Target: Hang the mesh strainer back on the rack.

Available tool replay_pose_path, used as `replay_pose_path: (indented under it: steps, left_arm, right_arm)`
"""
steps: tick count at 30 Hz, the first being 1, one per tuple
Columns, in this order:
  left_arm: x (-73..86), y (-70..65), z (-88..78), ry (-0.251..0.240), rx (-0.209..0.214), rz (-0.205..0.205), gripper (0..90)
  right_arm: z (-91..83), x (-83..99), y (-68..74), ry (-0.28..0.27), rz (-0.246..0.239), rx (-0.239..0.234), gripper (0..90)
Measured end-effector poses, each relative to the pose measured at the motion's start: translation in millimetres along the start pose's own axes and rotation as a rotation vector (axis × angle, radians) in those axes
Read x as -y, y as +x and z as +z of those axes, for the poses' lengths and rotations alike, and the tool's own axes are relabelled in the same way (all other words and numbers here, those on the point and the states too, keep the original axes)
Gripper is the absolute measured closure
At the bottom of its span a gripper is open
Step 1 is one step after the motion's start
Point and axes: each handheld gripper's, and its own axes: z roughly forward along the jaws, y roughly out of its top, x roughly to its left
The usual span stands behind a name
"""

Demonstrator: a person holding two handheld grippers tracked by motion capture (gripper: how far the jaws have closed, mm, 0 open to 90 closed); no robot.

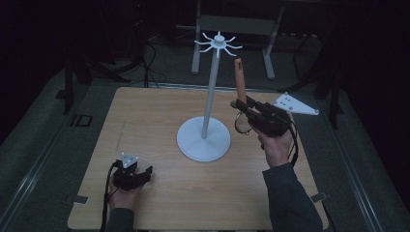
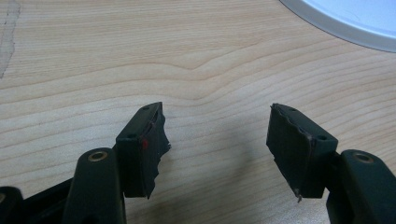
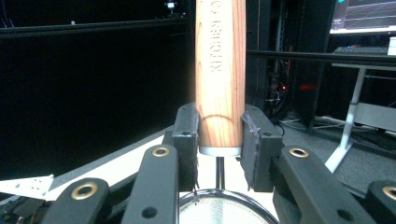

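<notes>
A white stand [image 1: 209,101] rises from a round base [image 1: 203,141] at the table's middle, with a ring of hooks [image 1: 218,43] at its top. My right gripper [image 1: 240,104] is held above the table to the right of the pole, shut on a sieve's wooden handle [image 1: 239,77], which points straight up. The sieve's metal ring [image 1: 240,123] hangs below the jaws. In the right gripper view both pads squeeze the handle [image 3: 219,70] of the right gripper [image 3: 219,135], with the mesh [image 3: 219,211] underneath. My left gripper [image 1: 145,172] rests on the table at the front left, open and with nothing in it [image 2: 217,135].
The wooden table [image 1: 145,121] has dark floor on all sides. A grey metal frame [image 1: 232,24] stands behind its far edge. The stand's base rim [image 2: 350,18] lies just beyond the left jaws. Racks and a lit screen [image 3: 364,16] are far off.
</notes>
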Motion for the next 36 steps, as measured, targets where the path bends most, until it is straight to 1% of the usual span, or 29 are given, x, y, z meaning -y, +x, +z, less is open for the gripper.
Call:
replay_pose_path:
  steps: [15, 21, 36]
  left_arm:
    - [0.0, -0.2, 0.2, 0.001, 0.0, 0.001, 37.2]
    - [0.0, -0.1, 0.4, 0.001, 0.0, 0.001, 37.2]
    - [-0.1, 0.2, 0.2, 0.003, 0.0, 0.0, 37.2]
  right_arm:
    - [2.2, -5.0, 2.9, -0.015, 0.001, -0.009, 69.7]
    - [3.3, -8.3, 3.3, -0.028, 0.001, -0.005, 69.7]
    - [11.5, -11.6, 2.2, -0.019, 0.015, -0.009, 69.6]
